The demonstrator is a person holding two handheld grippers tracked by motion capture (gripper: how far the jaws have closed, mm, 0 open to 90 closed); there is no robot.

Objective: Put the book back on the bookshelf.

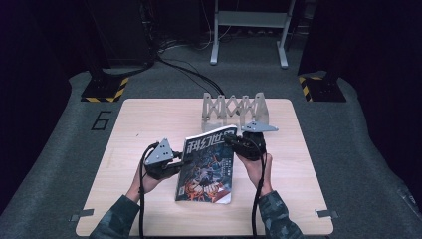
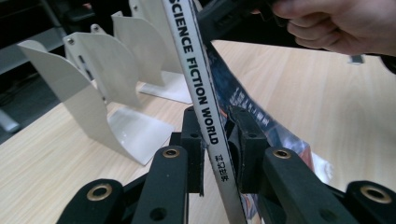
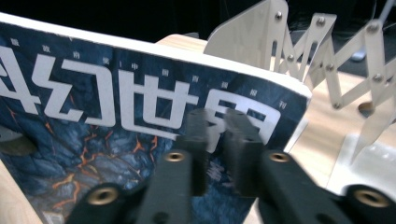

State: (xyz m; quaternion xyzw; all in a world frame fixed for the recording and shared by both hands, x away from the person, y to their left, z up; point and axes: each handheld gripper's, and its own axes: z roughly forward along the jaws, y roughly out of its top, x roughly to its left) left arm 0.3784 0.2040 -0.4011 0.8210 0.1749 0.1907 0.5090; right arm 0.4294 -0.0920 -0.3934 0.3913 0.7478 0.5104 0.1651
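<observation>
A magazine (image 1: 206, 167) with a dark blue and orange cover stands tilted on the wooden table (image 1: 134, 124), its lower edge resting on the wood. My left gripper (image 1: 178, 167) is shut on its spine; in the left gripper view the white spine (image 2: 198, 79) reading SCIENCE FICTION WORLD runs up between the jaws of that gripper (image 2: 217, 116). My right gripper (image 1: 229, 139) is at the magazine's top right corner. In the right gripper view that gripper (image 3: 215, 116) has its jaws a narrow gap apart in front of the cover (image 3: 93, 116), with nothing between the pads.
A cream-coloured folding book rack (image 1: 234, 107) stands at the table's far edge, just behind the magazine; its curved dividers (image 2: 84, 88) and scissor links (image 3: 327, 42) are close by. The person's right hand (image 2: 341, 23) holds the right gripper. Bare wood lies left and right.
</observation>
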